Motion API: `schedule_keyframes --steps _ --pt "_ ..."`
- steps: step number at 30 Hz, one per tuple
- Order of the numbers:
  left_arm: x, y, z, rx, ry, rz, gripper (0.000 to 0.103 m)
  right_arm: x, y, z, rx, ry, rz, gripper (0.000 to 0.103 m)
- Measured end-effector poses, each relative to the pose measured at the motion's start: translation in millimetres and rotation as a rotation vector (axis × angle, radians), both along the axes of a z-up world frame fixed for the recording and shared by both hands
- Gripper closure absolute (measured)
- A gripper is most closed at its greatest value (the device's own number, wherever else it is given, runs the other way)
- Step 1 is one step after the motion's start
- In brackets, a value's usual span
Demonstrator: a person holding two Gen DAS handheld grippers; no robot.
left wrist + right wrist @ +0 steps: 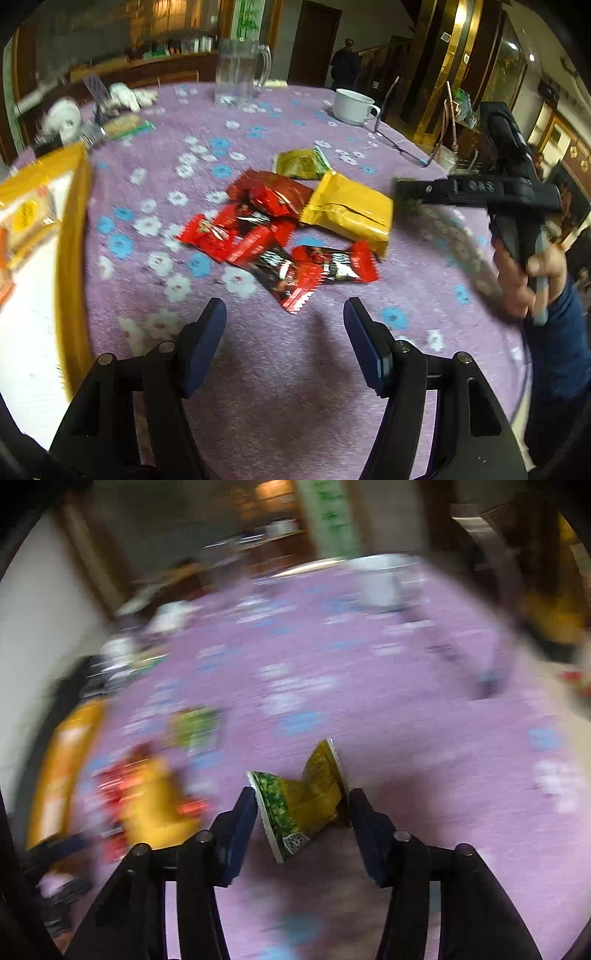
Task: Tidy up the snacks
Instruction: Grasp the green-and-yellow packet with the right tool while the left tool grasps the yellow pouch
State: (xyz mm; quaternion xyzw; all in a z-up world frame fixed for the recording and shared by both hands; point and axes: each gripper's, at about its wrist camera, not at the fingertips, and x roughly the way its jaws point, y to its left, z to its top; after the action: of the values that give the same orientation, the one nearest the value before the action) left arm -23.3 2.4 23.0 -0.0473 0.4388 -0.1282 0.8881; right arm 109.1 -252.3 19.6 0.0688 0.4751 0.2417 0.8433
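- Clamping across the width of a small green-and-yellow foil snack packet (303,801), the right claw (303,812) has both blue pads against the packet's side edges; the foil has buckled into a fold between them, above the desk.
- Judged from that buckle, the packet is light, soft and thin-walled. Its glossy film is likely slippery, and the contents may crush under hard pressure.
- A hold near the sealed, serrated edge should slip less than one on the filled middle.
- The left claw (284,343) stands apart and empty, over the purple flower-print cloth of the desk (295,406).
- Just ahead of it lie several red foil candy wrappers (280,251) in a loose overlapping heap, touching a flat mustard-yellow pouch (351,214). A second green-and-yellow packet (301,164) rests behind them.
- These are equally light and crinkly; take each by a free end, clear of its neighbours.
- At the left edge sits a yellow-rimmed tray (75,258) that already holds packets, probably the destination.
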Motion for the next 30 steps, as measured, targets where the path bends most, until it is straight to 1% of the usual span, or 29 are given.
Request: schedule_keyframes --steps 1,2,3,4,6,7,9,10,12,14,15,17,19,20,22,23,24,26,29,30 --pt "4.2 0.2 1.0 -0.037 0.032 -0.002 0.038 -5.1 9.5 0.5 0.056 0.017 0.07 0.055" --pt "5.9 -0.3 2.1 -0.058 0.046 -0.002 0.038 -9.0 14.9 1.1 0.058 0.012 0.1 0.055" --pt "7.8 -1.1 4.8 -0.085 0.056 -0.004 0.038 -14.3 25.9 2.2 0.028 -0.01 0.129 0.055" --pt "9.1 -2.7 7.0 -0.099 0.059 -0.006 0.038 -17.1 33.1 1.1 0.015 -0.013 0.153 0.055" --pt "11.8 -7.5 12.1 -0.104 0.063 -0.009 0.038 -26.3 47.5 -0.8 0.022 -0.007 0.228 0.056" --pt "12.5 -9.0 13.9 -0.101 0.061 -0.007 0.038 -33.0 55.1 0.1 0.04 -0.004 0.284 0.057" --pt "16.0 -13.8 17.3 -0.092 0.064 0.003 0.038 -38.9 62.3 2.6 0.076 0.004 0.334 0.058" --pt "17.5 -14.3 18.1 -0.092 0.068 0.005 0.038 -39.6 61.3 4.7 0.087 -0.001 0.333 0.058" --pt "22.8 -18.9 18.0 -0.102 0.084 0.007 0.038 -35.6 54.3 8.1 0.085 -0.018 0.283 0.058" --pt "29.6 -25.0 15.8 -0.094 0.1 0.013 0.038 -29.9 40.9 7.2 0.113 -0.007 0.225 0.058" --pt "32.4 -28.2 14.7 -0.08 0.1 0.014 0.038 -24.6 32.8 6.4 0.127 0.003 0.184 0.058" --pt "40.2 -38.7 9.5 -0.019 0.11 0.024 0.039 -19.1 20.8 5.5 0.129 0.014 0.126 0.058" --pt "45.2 -47.1 3.8 0.029 0.124 0.026 0.044 -14.2 10.7 2.5 0.141 0.034 0.083 0.058" --pt "47.7 -50.7 0.9 0.044 0.126 0.031 0.044 -13.5 7.6 2.5 0.142 0.036 0.073 0.058" --pt "51.6 -54.7 -0.9 0.04 0.123 0.034 0.044 -10.3 4.6 3.4 0.14 0.032 0.064 0.058" --pt "56.0 -57.8 -3.5 0.051 0.129 0.043 0.044 -11.3 3.3 3.8 0.139 0.028 0.063 0.058" --pt "57.7 -58.8 -5.4 0.062 0.131 0.05 0.042 -11.6 3.8 4.8 0.135 0.023 0.066 0.058" --pt "63.3 -62.8 -11.6 0.074 0.139 0.058 0.042 -13.3 5.5 7.1 0.123 0.006 0.068 0.058" --pt "63.0 -72.4 -13.2 0.144 0.098 0.053 0.042 -14.8 3.9 8.3 0.128 -0.005 0.066 0.058" --pt "62.1 -74.1 -13.7 0.152 0.085 0.053 0.042 -15.0 3.7 8.8 0.13 -0.007 0.066 0.058"
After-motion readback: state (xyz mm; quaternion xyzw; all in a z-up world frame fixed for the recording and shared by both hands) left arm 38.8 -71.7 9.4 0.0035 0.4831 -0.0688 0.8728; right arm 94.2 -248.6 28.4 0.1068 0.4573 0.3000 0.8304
